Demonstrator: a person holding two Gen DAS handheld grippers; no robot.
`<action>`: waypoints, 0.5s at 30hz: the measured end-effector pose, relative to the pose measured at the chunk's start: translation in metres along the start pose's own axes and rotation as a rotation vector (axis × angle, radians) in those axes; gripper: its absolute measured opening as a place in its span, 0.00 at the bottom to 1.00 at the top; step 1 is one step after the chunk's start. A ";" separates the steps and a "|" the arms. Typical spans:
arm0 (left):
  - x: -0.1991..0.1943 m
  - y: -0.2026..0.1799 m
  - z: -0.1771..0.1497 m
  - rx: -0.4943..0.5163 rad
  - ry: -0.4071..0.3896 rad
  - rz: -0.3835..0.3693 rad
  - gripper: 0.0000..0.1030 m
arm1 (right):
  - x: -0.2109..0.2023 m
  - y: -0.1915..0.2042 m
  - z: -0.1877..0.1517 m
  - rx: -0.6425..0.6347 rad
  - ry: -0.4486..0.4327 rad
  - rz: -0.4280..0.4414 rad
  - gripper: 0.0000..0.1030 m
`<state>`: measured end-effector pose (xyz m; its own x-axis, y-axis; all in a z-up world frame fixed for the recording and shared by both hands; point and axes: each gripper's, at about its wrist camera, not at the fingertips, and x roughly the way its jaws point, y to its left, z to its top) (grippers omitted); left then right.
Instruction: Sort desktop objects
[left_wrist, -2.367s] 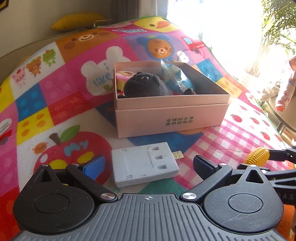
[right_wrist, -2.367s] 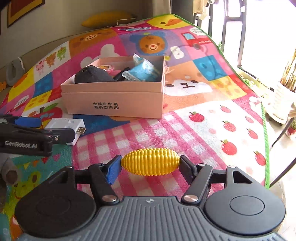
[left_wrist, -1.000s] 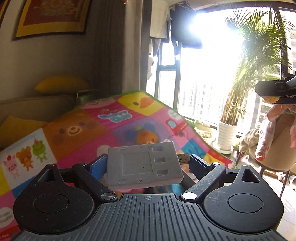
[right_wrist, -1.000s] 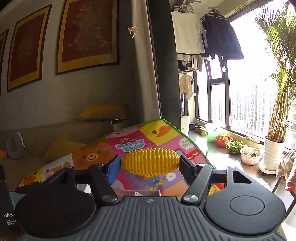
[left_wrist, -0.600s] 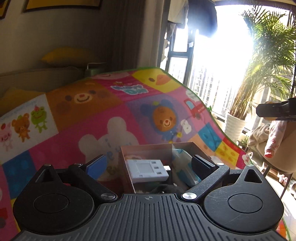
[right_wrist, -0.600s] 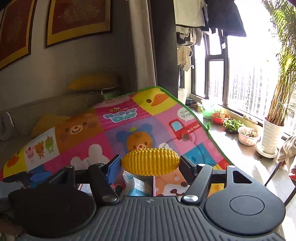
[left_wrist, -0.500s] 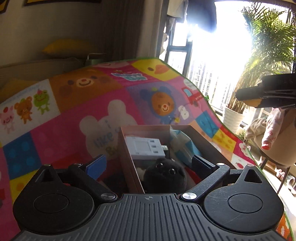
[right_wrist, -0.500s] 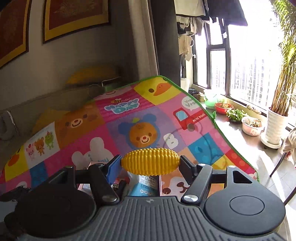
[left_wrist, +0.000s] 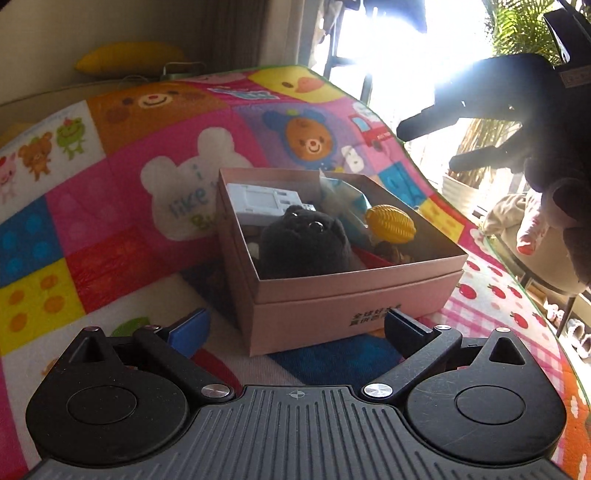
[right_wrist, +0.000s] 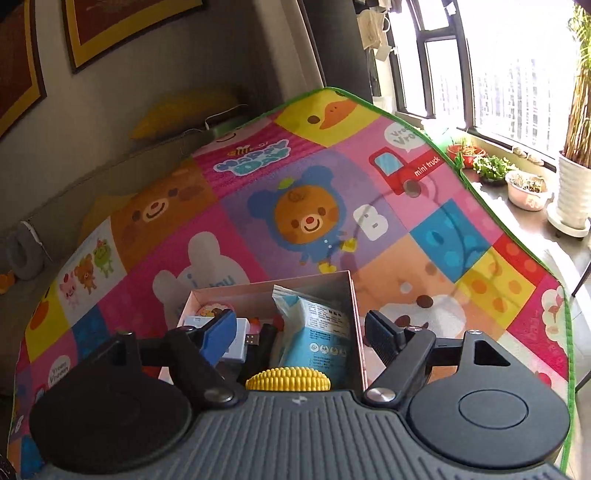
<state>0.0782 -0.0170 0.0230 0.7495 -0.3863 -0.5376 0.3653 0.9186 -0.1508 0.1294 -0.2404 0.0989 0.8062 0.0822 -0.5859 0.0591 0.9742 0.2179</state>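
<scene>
A pink cardboard box (left_wrist: 332, 306) stands on the play mat. In it lie a white adapter (left_wrist: 266, 201), a black plush toy (left_wrist: 306, 243), a blue packet (left_wrist: 347, 192) and a yellow ribbed toy (left_wrist: 389, 223). My left gripper (left_wrist: 295, 326) is open wide and empty, low in front of the box. My right gripper (right_wrist: 301, 332) hovers over the box's right half with its jaws opening and nothing between them. The yellow ribbed toy (right_wrist: 288, 380) lies below it beside the blue packet (right_wrist: 317, 332). The left wrist view shows the right gripper (left_wrist: 426, 147) as a dark shape at upper right.
The cartoon play mat (right_wrist: 295, 221) covers the whole surface and ends in a green edge (right_wrist: 480, 192) on the right. Beyond that edge are potted plants (right_wrist: 524, 184) on a window ledge. A yellow cushion (left_wrist: 129, 59) lies at the back. A chair with clothes (left_wrist: 535, 236) stands at the right.
The left gripper let the white adapter drop into the box, then sank in front of it. The right gripper came over the box and released the yellow toy, which now lies inside.
</scene>
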 end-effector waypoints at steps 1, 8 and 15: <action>0.001 -0.001 0.000 -0.001 0.002 -0.003 1.00 | 0.002 -0.008 -0.004 0.015 0.015 -0.009 0.78; 0.003 -0.010 0.000 0.015 0.017 -0.009 1.00 | 0.019 -0.035 -0.039 0.039 0.096 -0.063 0.58; -0.002 -0.015 0.002 0.017 0.006 -0.001 1.00 | 0.019 -0.011 -0.053 -0.135 0.089 -0.114 0.29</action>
<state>0.0722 -0.0306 0.0284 0.7462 -0.3864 -0.5420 0.3750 0.9168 -0.1374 0.1133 -0.2384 0.0442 0.7429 -0.0182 -0.6691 0.0632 0.9971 0.0430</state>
